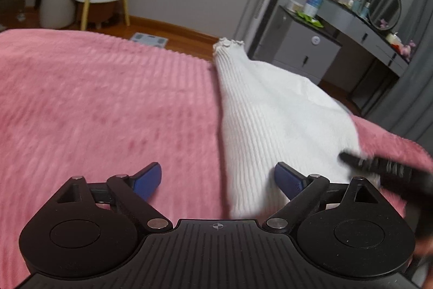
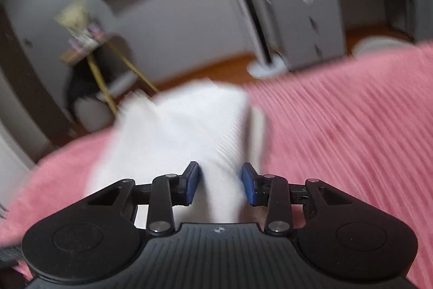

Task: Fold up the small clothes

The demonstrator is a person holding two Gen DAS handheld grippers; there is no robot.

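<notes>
We see a white ribbed garment point(image 1: 270, 110) lying on a pink bed point(image 1: 94, 99), its frilled end at the bed's far edge. Left gripper point(image 1: 217, 178) w/ fingers wide apart, empty, at the garment's near end. Right gripper point(image 2: 220, 186) also apart, straddling the cloth, not clamped. Risk: tugging could slide it off that edge. Open room lies left of the garment.

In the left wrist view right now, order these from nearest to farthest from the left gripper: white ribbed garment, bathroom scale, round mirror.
From the left gripper:
1. White ribbed garment, between and beyond the open fingers, on the pink blanket.
2. Bathroom scale, on the floor past the bed.
3. Round mirror, far right on the vanity.
</notes>
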